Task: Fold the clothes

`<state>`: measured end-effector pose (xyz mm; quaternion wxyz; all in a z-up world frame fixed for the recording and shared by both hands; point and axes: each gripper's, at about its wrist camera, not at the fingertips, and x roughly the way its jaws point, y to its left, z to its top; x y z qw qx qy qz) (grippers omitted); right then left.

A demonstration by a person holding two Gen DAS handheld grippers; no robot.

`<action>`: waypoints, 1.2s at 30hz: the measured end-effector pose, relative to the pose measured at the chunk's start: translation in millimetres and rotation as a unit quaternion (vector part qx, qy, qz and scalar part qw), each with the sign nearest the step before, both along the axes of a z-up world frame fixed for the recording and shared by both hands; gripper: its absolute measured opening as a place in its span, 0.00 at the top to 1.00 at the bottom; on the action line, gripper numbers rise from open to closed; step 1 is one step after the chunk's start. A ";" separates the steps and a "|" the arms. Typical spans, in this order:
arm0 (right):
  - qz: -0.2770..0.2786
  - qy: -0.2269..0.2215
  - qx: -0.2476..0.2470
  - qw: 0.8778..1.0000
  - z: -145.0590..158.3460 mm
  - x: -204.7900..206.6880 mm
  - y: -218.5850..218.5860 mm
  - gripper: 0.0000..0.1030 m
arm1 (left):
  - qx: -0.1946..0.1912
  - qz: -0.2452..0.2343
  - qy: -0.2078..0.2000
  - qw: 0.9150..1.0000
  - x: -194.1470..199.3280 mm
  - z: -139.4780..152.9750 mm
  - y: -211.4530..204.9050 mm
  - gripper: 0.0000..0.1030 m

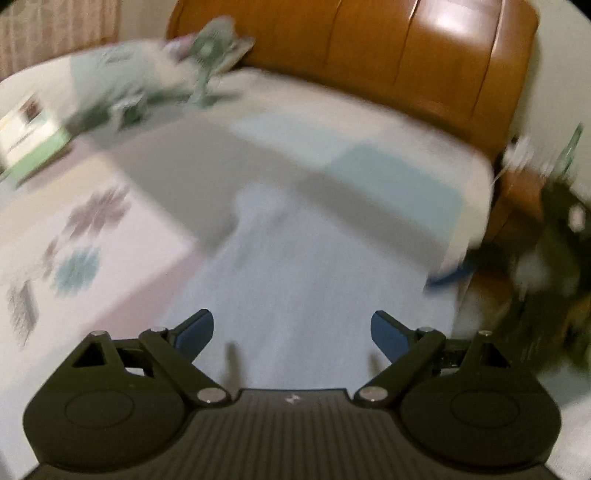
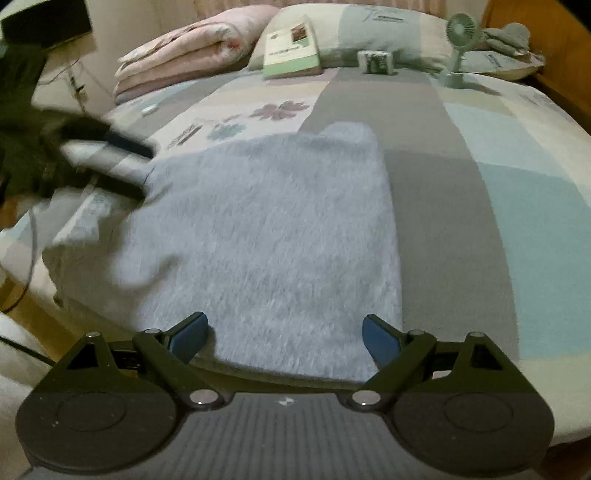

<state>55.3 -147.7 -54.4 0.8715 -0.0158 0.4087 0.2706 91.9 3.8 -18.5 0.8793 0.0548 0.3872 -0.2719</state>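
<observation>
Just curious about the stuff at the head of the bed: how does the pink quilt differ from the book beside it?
The quilt is pink, soft and folded into thick layers; the book is white and green, flat and stiff. The quilt is much bigger than the book. The quilt lies on the bed; the book leans on a pillow.

A home bedroom: a bed [image 2: 461, 184] with patchwork cover fills the frame, pillows [image 2: 369, 33] and a folded pink quilt [image 2: 184, 55] along the top, wooden headboard [image 1: 369, 55] behind.
</observation>
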 end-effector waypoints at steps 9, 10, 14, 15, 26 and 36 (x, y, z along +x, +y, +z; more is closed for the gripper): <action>-0.063 -0.015 0.018 0.998 15.0 -15.6 -18.8 0.09 | -0.038 -0.032 0.058 0.997 103.1 -52.5 -59.1 0.11; -0.070 -0.016 0.022 0.997 15.9 -17.9 -22.5 0.09 | -0.033 -0.017 0.072 0.997 109.0 -63.9 -56.2 0.11; -0.088 -0.017 0.037 0.995 19.1 -19.3 -33.9 0.09 | -0.023 -0.005 0.075 0.997 104.3 -74.3 -38.0 0.14; -0.091 -0.017 0.041 0.995 20.0 -18.8 -36.4 0.09 | -0.024 -0.006 0.073 0.997 102.8 -69.0 -38.0 0.14; -0.115 -0.026 0.059 0.991 31.4 -17.5 -41.4 0.09 | 0.005 -0.009 0.079 0.997 145.6 -72.1 -74.1 0.16; -0.127 -0.025 0.062 0.990 29.0 -24.0 -50.6 0.05 | -0.015 -0.051 0.010 0.999 51.2 4.0 -8.8 0.12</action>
